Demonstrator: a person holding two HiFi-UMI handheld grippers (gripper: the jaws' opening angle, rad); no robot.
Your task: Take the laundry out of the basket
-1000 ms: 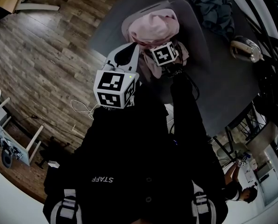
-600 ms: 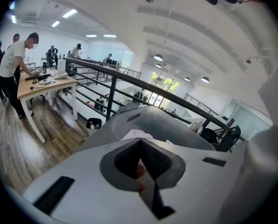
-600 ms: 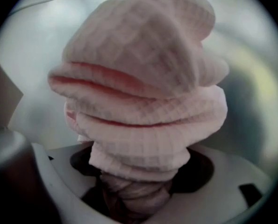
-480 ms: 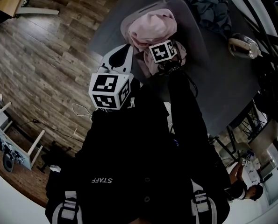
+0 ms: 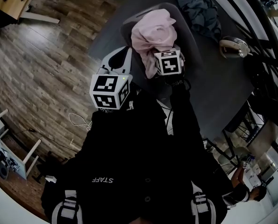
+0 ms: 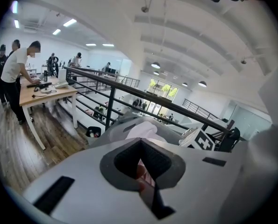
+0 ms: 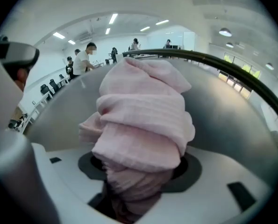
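Note:
A pink cloth (image 5: 153, 29) stands bunched up in a grey basket (image 5: 188, 20) on the dark grey table (image 5: 223, 87). My right gripper (image 5: 166, 52) is at the cloth's near side, and its jaws are closing on it. In the right gripper view the pink cloth (image 7: 143, 120) fills the space between the jaws of that gripper (image 7: 139, 176), gathered and pinched at its base. My left gripper (image 5: 128, 50) hovers left of the basket, jaws together and pointing at the basket's rim. In its own view the left gripper (image 6: 140, 141) holds nothing, and the basket shows beyond.
A dark blue garment (image 5: 197, 6) lies on the table behind the basket. A rounded pale object (image 5: 232, 45) sits at the table's right edge by a black railing (image 5: 265, 45). Wooden floor (image 5: 36, 69) spreads to the left. People stand at a desk (image 6: 40, 90) far off.
The right gripper's jaws have drawn in on the pink cloth, which now stands taller and narrower. The left gripper has hardly moved.

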